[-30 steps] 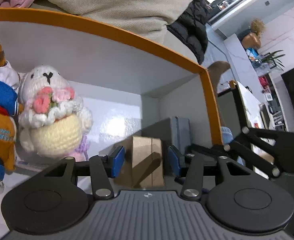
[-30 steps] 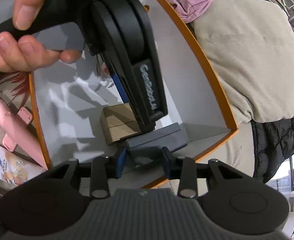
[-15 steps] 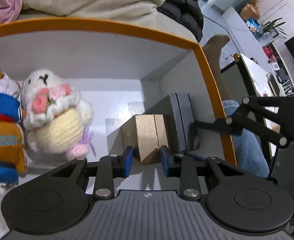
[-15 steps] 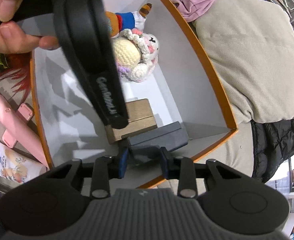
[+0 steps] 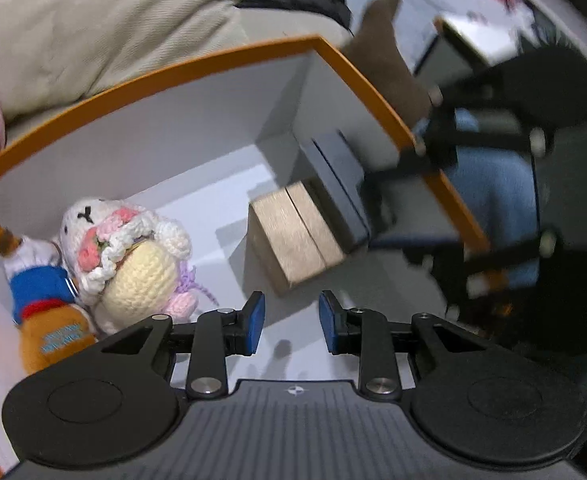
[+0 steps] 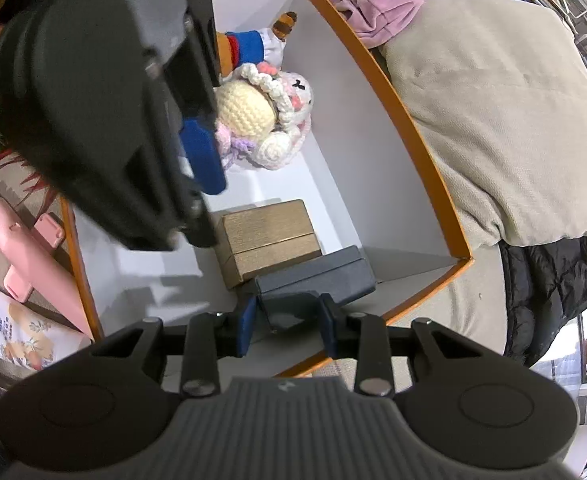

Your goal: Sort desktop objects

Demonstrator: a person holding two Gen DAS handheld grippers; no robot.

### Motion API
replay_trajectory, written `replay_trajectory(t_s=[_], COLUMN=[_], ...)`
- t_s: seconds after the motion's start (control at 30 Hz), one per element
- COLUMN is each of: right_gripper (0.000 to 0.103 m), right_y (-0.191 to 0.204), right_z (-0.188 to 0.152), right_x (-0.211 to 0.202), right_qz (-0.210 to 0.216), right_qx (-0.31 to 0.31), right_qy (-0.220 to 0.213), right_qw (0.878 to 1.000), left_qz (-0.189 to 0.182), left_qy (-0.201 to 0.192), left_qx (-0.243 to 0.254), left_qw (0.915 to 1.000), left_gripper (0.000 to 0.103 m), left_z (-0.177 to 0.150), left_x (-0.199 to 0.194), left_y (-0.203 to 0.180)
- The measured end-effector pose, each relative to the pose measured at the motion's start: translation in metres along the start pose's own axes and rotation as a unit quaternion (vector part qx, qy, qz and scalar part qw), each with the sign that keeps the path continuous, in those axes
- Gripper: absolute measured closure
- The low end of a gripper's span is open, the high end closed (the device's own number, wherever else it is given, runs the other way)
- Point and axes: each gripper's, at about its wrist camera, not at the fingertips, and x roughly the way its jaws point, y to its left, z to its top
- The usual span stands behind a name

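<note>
An orange-rimmed white box (image 5: 173,76) (image 6: 405,120) holds a crochet bunny (image 5: 133,264) (image 6: 269,108), an orange and blue plush (image 5: 41,300) (image 6: 245,46), a gold box (image 5: 293,236) (image 6: 269,236) and a dark grey box (image 5: 337,184) (image 6: 317,276). The gold box lies on the white floor against the grey one. My left gripper (image 5: 291,322) hangs above the floor just short of the gold box, open, with nothing between its blue pads. My right gripper (image 6: 288,328) is shut on the near end of the dark grey box, in the box's corner.
A beige cushion (image 6: 493,120), a pink cloth (image 6: 381,4) and a black jacket (image 6: 545,292) lie beyond the box. Pink items (image 6: 25,248) and a printed packet (image 6: 17,336) lie to its left. In the right wrist view the left gripper's body fills the upper left.
My left gripper narrowed its jaws, rolled, and drew back from the gold box, which now lies clear of its pads. My right gripper stayed put on the dark grey box.
</note>
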Motion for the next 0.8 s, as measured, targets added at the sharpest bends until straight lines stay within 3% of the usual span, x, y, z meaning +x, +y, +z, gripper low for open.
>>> replay_trajectory(t_s=[0.2,0.33,0.5,0.8], right_gripper=[0.068,0.068,0.069,0.075], right_y=[-0.020,-0.021,-0.030,-0.054], right_z=[0.007,0.006,0.009,0.015], right_x=[0.004,0.005,0.012,0.028], right_qz=[0.004,0.004,-0.007,-0.043], right_qx=[0.000,-0.007,-0.014,-0.015], right_qy=[-0.001,-0.004,-0.005,-0.021], right_qw=[1.000,1.000,1.000,0.999], left_qz=[0.054,0.051,0.075,0.074], left_qy=[-0.001,-0.020,-0.053,-0.092], left_qx=[0.065,0.088,0.125,0.097], left_qw=[0.9964,0.9946,0.9878,0.9882], left_gripper=[0.070,0.081,0.081,0.081], left_z=[0.001,0.007,0.018,0.041], left_x=[0.012,0.014,0.017,0.026], left_y=[-0.018,-0.020,-0.019,0.004])
